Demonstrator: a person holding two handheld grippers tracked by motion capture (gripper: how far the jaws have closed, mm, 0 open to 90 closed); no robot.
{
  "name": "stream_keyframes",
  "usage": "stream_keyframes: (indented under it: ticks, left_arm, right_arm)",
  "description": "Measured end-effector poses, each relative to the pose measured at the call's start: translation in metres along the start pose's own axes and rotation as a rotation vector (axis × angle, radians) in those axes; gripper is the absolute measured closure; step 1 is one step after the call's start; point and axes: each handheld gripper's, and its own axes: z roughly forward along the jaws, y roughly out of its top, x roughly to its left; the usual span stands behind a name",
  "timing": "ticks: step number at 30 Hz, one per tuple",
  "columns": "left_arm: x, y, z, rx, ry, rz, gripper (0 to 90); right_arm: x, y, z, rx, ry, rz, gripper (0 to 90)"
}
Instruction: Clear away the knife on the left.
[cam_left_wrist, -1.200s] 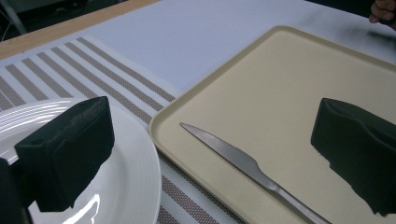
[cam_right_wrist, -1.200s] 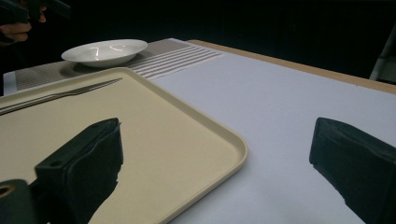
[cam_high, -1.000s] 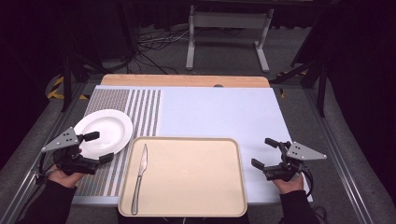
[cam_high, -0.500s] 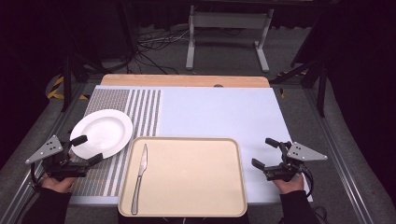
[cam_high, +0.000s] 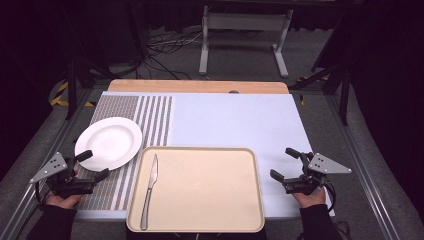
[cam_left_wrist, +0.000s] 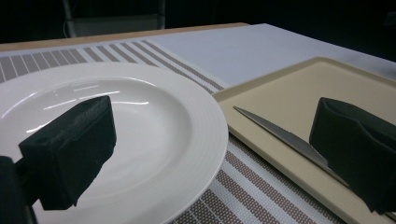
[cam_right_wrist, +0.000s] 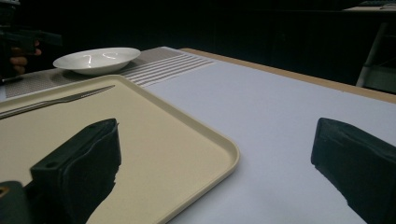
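Left gripper (cam_high: 93, 165) jaws apart, empty, nearer the round white ceramic plate (cam_high: 108, 143) just ahead; right gripper (cam_high: 285, 163) likewise apart, empty.

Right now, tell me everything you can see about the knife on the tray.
The knife is a plain table knife, all silvery metal by the look of it, with a pointed blade and a long slim handle. It lies flat on the left part of the beige tray, near and roughly along its left rim, blade pointing away from the person and handle toward the near edge. It touches the tray alone. The white plate sits apart on the striped mat. The left hand-held gripper is open and clear of it.
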Motion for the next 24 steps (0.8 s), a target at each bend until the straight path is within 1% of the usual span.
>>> stream_keyframes:
  ticks: [1, 2, 3, 4, 6, 7, 9, 11, 14, 19, 24]
  left_arm:
    - [0.0005, -0.0017, 0.0015, 0.019, -0.003, -0.018, 1.5]
    - [0.0004, -0.0032, 0.0038, 0.021, -0.002, -0.032, 1.4]
    - [0.0002, -0.0041, 0.0051, 0.032, -0.011, -0.038, 1.2]
    - [0.0001, -0.0044, 0.0063, 0.044, -0.011, -0.035, 1.2]
    - [0.0001, -0.0048, 0.0066, 0.044, -0.017, -0.042, 1.1]
    - [0.0005, -0.0052, 0.0063, 0.036, -0.023, -0.063, 1.0]
    - [0.0014, -0.0056, 0.005, 0.018, -0.022, -0.078, 0.7]
    - [0.0024, -0.0056, 0.0035, 0.008, -0.026, -0.085, 0.7]
    - [0.0024, -0.0057, 0.0038, 0.006, -0.027, -0.092, 0.7]
    - [0.0019, -0.005, 0.0041, 0.008, -0.032, -0.079, 0.8]
    - [0.0014, -0.0047, 0.0037, 0.005, -0.032, -0.084, 0.8]
  right_arm:
    - [-0.0001, -0.0011, -0.0004, -0.005, -0.003, 0.008, 1.7]
    - [-0.0004, -0.0021, -0.0007, -0.006, -0.005, 0.015, 1.6]
    - [-0.0005, -0.0026, -0.0009, -0.004, -0.006, 0.019, 1.6]
    - [-0.0006, -0.0031, -0.001, -0.006, -0.008, 0.02, 1.6]
    - [-0.0001, -0.004, -0.0015, -0.005, -0.011, 0.029, 1.6]
    - [-0.0001, -0.0045, -0.0017, -0.004, -0.014, 0.029, 1.5]
    - [-0.0002, -0.0056, -0.0016, -0.006, -0.014, 0.035, 1.5]
    - [0.0, -0.0062, -0.0012, 0.001, -0.019, 0.043, 1.5]
    - [-0.0004, -0.0061, -0.0015, -0.001, -0.02, 0.04, 1.5]
    - [-0.0003, -0.0059, -0.002, -0.005, -0.018, 0.041, 1.5]
    - [-0.0003, -0.0059, -0.0018, -0.007, -0.015, 0.042, 1.5]
